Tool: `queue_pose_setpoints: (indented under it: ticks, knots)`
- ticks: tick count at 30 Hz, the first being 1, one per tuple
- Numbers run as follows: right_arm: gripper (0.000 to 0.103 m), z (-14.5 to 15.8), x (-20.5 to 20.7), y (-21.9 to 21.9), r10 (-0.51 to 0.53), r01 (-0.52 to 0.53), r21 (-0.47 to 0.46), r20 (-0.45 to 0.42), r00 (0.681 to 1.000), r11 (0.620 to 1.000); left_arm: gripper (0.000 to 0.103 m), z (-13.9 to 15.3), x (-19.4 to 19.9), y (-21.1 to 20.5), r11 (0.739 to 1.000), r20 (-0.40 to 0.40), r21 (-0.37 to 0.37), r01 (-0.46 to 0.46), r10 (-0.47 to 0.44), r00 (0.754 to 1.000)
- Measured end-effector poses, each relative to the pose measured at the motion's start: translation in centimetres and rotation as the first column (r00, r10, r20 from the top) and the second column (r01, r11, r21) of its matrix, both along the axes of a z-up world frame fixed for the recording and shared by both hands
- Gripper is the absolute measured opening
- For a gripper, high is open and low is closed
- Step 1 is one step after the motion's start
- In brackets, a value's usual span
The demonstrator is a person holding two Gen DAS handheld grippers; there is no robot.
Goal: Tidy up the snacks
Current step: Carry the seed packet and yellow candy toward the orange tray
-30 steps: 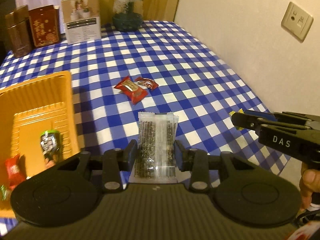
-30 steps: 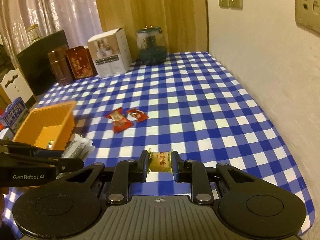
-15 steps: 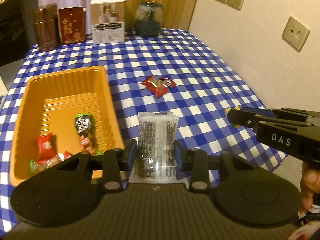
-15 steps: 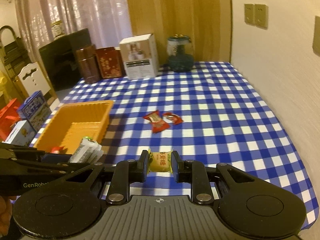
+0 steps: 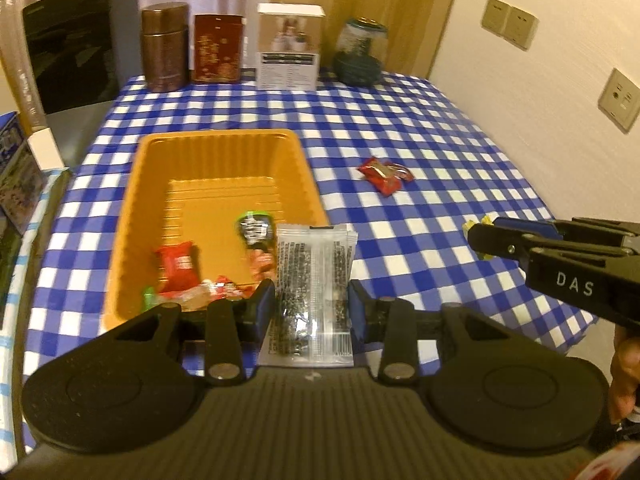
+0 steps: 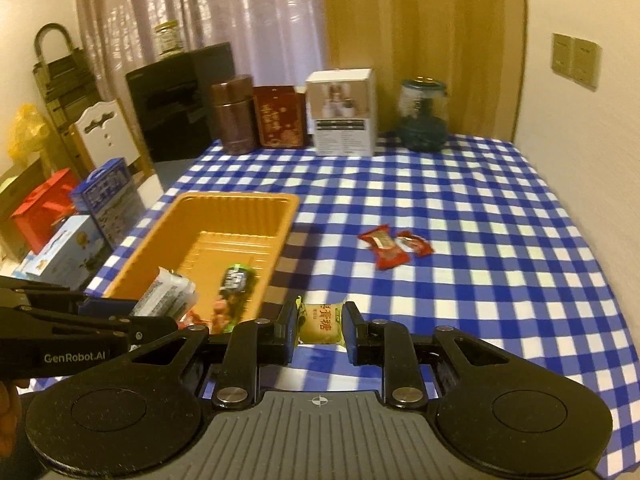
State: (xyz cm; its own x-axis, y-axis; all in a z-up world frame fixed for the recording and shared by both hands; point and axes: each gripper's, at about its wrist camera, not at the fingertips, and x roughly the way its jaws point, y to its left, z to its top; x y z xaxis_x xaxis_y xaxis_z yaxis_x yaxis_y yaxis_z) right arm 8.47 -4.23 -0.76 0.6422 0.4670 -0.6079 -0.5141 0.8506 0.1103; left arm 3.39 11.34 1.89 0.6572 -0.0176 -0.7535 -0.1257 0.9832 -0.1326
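Both grippers now nearer tray (image 5: 132, 184): left gripper (image 5: 312, 308) clamps packet (image 5: 314, 280), right gripper (image 6: 320, 330) clamps candy (image 6: 321, 323), beside tray.

Glossy orange plastic tray (image 5: 224, 148) on a blue-and-white checked cloth (image 5: 400, 120). Beside the tray, shiny red foil wrappers (image 5: 382, 174). A clear crinkly plastic packet (image 5: 314, 276) sits between matt black plastic fingers (image 5: 260, 312).
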Motion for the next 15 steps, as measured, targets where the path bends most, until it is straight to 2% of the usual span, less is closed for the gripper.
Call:
queue_pose_setpoints:
  ticks: [15]
  knots:
    - [0.024, -0.3, -0.6, 4.5, 0.082, -0.082, -0.004, 0.001, 0.997, 0.997, 0.035, 0.5, -1.3, 3.4, 0.997, 0.014, -0.014, -0.074, 0.074, 0.997]
